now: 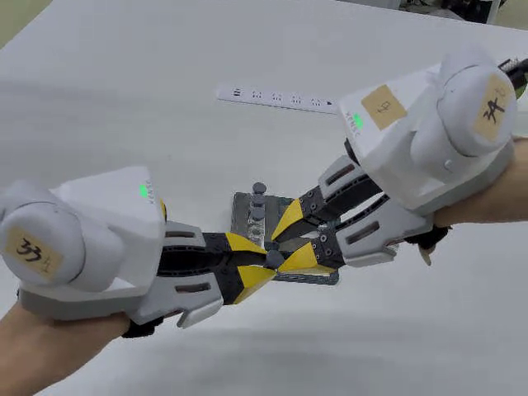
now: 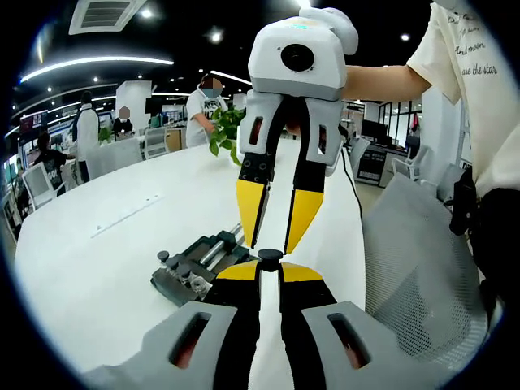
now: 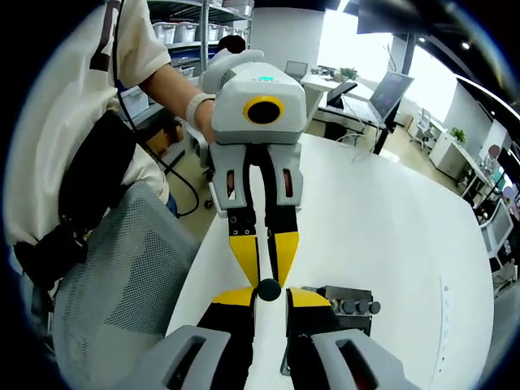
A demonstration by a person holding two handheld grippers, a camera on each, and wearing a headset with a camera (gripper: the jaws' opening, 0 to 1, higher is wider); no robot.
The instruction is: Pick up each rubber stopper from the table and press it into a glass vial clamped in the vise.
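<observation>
Long ceiling strip lights (image 2: 97, 63) are shining evenly on the white matte worktop (image 1: 124, 91), casting only soft, pale shadows. A bright window (image 3: 349, 36) is glaring white. Both gripper views are bending sharply toward their edges.

Open tabletop (image 1: 124, 99) all around vise (image 1: 241, 219)
</observation>
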